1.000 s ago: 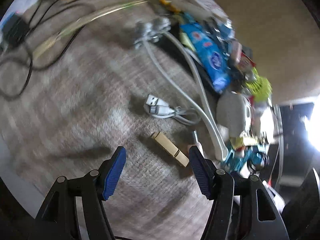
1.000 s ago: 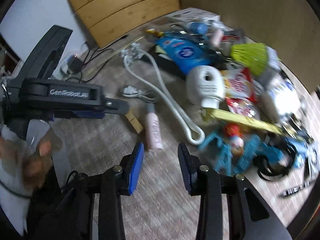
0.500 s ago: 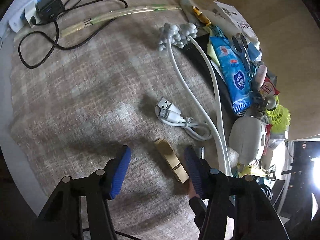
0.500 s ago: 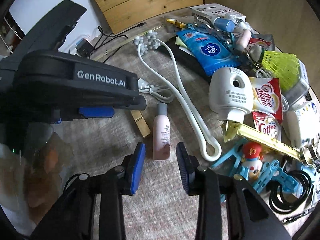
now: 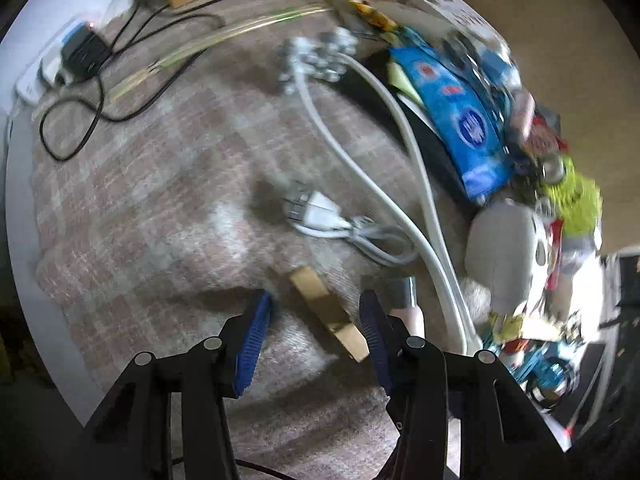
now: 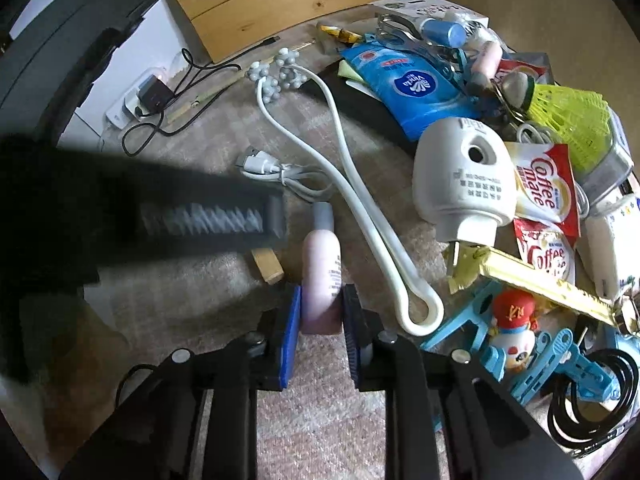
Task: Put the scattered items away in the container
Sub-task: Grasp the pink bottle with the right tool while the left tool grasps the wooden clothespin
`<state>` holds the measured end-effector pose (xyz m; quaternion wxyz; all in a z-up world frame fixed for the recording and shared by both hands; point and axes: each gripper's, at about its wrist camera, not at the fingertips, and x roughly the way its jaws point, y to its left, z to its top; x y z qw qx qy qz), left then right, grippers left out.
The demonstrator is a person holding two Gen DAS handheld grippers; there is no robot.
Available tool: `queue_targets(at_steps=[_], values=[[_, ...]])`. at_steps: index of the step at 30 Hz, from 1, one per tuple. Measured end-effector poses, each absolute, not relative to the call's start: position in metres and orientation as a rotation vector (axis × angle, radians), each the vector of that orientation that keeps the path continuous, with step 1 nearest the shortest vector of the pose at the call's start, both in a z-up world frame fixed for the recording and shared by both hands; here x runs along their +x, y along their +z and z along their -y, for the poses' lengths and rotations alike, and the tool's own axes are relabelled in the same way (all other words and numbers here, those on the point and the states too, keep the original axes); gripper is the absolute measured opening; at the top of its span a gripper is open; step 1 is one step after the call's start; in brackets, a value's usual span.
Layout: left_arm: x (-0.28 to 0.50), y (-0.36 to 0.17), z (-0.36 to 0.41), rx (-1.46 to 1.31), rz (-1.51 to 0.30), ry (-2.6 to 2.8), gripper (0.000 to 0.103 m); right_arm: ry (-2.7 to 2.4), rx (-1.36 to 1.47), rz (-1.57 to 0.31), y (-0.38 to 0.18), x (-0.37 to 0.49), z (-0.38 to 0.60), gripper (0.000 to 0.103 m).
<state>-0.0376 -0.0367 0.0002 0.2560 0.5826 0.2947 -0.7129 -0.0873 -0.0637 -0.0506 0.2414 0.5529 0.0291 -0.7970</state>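
Observation:
A wooden clothespin (image 5: 328, 312) lies on the checked rug between the blue pads of my left gripper (image 5: 314, 330). Its jaws are closing; the near end of the pin sits by the right pad and the left pad stands clear of it. A pink bottle (image 6: 322, 260) with a grey cap lies on the rug, its base between the pads of my right gripper (image 6: 322, 320). Those jaws are closing too, and both pads touch the bottle's sides. In the right wrist view one blurred left finger (image 6: 224, 218) hangs over the clothespin (image 6: 268, 266). No container is in view.
A white looped massager (image 6: 360, 208) and a coiled USB cable (image 6: 276, 170) lie just beyond the bottle. To the right is a heap: blue tissue pack (image 6: 408, 84), white plug-in device (image 6: 460, 184), creamer sachets (image 6: 544, 184), yellow shuttlecock (image 6: 568, 112), blue toy (image 6: 520, 344). A power strip (image 6: 132, 104) sits far left.
My left gripper has shifted over the clothespin and its jaws have narrowed around it. My right gripper has sunk toward the rug and closed its pads onto the base of the pink bottle.

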Motion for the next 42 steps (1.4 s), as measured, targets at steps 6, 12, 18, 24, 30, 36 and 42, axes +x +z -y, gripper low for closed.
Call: queue_targets(at_steps=[6,12,18,24,30,36,42], values=[[-0.036,0.0,0.029,1.574,-0.727,-1.965,0.012,-2.2,1.519,-0.047,-0.05,-0.083,0.053,0.02],[-0.029,0.0,0.039,1.562,-0.785,-1.982,0.012,-2.213,1.505,-0.017,-0.044,-0.08,0.047,0.02],[-0.029,0.025,0.035,1.532,-0.777,-2.052,0.012,-2.249,1.454,0.023,-0.023,-0.071,0.039,0.02],[-0.04,0.059,0.001,1.517,-0.724,-2.183,0.012,-2.31,1.413,0.099,0.003,-0.056,0.012,0.02],[-0.023,0.088,0.009,1.563,-0.644,-2.366,0.012,-2.45,1.377,0.214,0.032,-0.026,-0.047,0.02],[-0.019,0.112,-0.074,1.695,-0.534,-2.565,0.012,-2.634,1.384,0.362,0.049,0.022,-0.135,0.02],[-0.016,0.123,-0.178,1.843,-0.361,-2.731,0.012,-2.839,1.411,0.564,0.06,0.093,-0.235,0.02]])
